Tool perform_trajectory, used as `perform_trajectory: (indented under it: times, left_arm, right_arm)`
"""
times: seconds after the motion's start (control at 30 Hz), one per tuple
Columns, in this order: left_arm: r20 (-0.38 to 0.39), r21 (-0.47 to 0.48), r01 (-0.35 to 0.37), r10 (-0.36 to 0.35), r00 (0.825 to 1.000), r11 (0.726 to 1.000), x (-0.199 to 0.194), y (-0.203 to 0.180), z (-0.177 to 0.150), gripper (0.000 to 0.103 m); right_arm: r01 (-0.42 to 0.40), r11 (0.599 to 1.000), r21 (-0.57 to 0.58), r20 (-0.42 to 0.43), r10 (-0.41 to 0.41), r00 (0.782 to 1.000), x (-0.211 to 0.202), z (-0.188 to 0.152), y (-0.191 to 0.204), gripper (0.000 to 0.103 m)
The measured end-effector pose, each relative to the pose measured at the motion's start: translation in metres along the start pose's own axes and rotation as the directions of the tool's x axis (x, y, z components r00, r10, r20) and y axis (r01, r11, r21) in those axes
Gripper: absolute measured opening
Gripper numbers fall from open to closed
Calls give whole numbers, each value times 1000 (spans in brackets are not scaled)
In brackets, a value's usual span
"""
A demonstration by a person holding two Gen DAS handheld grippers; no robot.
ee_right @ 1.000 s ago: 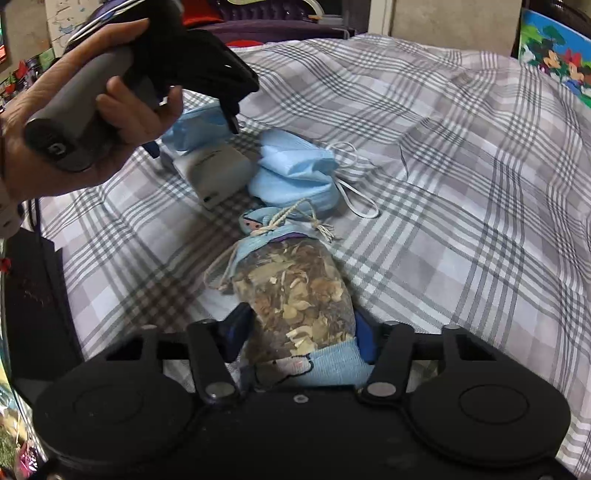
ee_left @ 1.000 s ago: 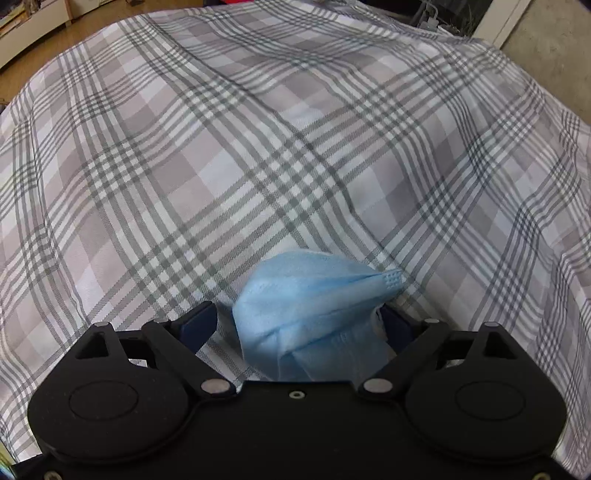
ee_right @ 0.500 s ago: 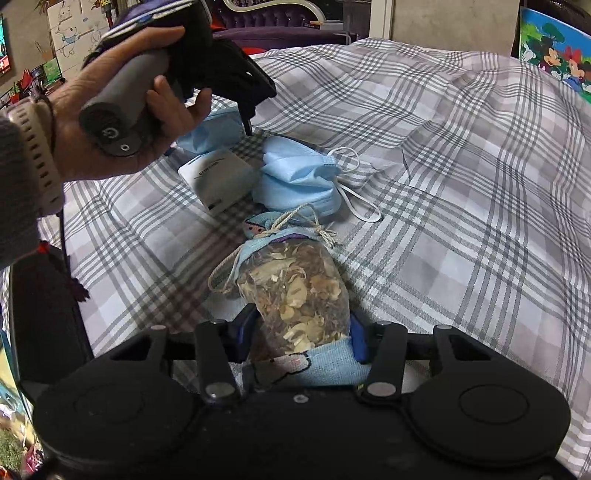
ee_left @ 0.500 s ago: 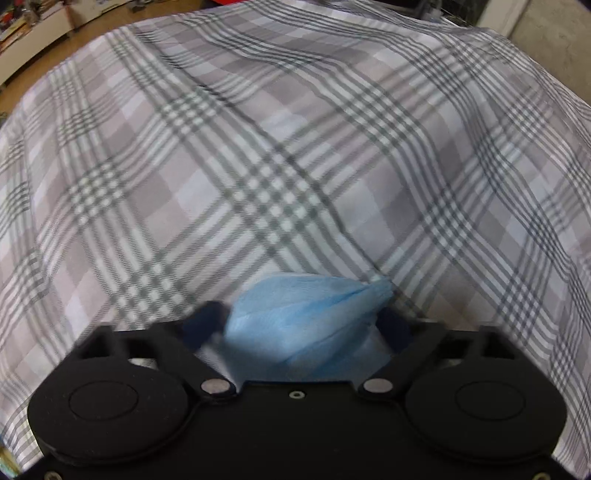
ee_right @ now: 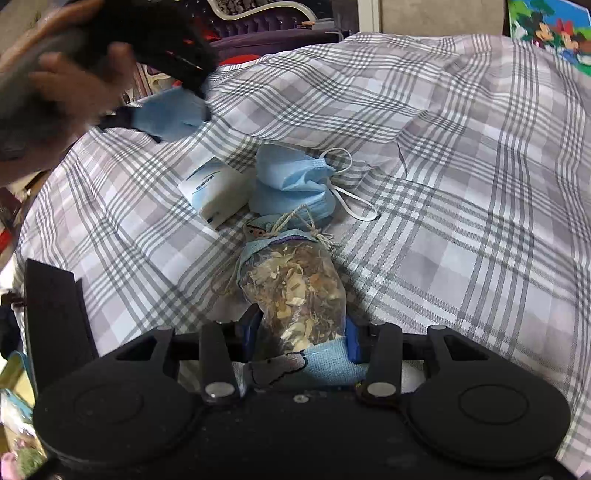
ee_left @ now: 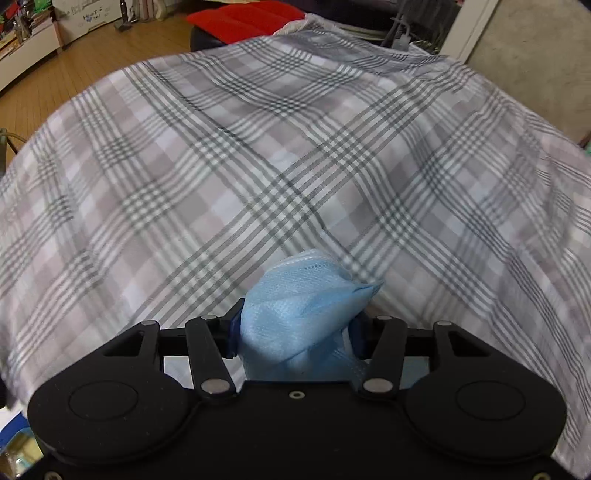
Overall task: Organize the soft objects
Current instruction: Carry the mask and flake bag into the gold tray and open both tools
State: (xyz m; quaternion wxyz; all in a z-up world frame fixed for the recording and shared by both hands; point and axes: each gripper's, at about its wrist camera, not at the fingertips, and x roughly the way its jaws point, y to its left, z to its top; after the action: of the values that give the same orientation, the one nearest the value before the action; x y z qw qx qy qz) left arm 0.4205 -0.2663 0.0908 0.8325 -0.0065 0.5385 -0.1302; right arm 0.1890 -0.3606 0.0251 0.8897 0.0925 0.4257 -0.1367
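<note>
My left gripper (ee_left: 295, 328) is shut on a crumpled blue face mask (ee_left: 306, 314) and holds it above the plaid bedsheet (ee_left: 258, 166). In the right wrist view that gripper (ee_right: 162, 122) and its mask (ee_right: 170, 114) hang blurred at the upper left. My right gripper (ee_right: 301, 332) is shut on a sachet bag (ee_right: 295, 291) of dried chips with blue cloth trim and a twine tie. Beyond the bag lie a second blue mask (ee_right: 295, 184) with white ear loops and a small white packet (ee_right: 218, 192) on the sheet.
The plaid sheet (ee_right: 461, 184) covers the bed to the right. A black object (ee_right: 55, 325) stands at the bed's left edge. Wooden floor (ee_left: 74, 74) and a red cushion (ee_left: 243, 18) lie beyond the bed. A cartoon poster (ee_right: 550, 29) is at the far right.
My left gripper has lifted the blue mask up and away from the white packet and the other mask. Its jaws have closed tighter. My right gripper still holds the sachet bag.
</note>
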Motion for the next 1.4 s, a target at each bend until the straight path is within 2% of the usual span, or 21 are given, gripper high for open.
perform_trajectory:
  times: [0.33, 0.47, 0.67, 0.87, 1.0, 1.07, 1.2, 1.4]
  left_arm:
    - [-17, 61, -41, 42, 999, 997, -92, 37, -87, 52]
    - [-49, 57, -19, 22, 999, 998, -115, 59, -129, 52]
    - [-106, 28, -2, 5, 994, 1000, -127, 88, -189, 52]
    - [-146, -27, -37, 33, 989, 999, -128, 128, -233, 52]
    - [-173, -71, -51, 38, 984, 996, -124, 152, -261, 52]
    - [-186, -93, -49, 31, 982, 994, -123, 165, -274, 52]
    - [-217, -122, -59, 31, 976, 991, -121, 186, -298, 52]
    - [-211, -163, -73, 37, 977, 984, -137, 222, -323, 52]
  right_arm:
    - [-15, 999, 48, -6, 15, 1000, -1, 2, -6, 41]
    - [-6, 998, 68, -3, 6, 1000, -4, 3, -8, 41]
    - [69, 990, 121, 49, -75, 996, -20, 8, -26, 41]
    - [164, 963, 215, 61, -181, 982, -54, 11, -66, 41]
    - [271, 940, 206, 29, -283, 959, -81, 5, -88, 41]
    - [297, 932, 209, -9, -302, 953, -98, -2, -102, 41]
    - [313, 928, 202, -105, -297, 949, -127, -27, -119, 41]
    - [242, 961, 130, -223, -210, 952, -159, -66, -105, 41]
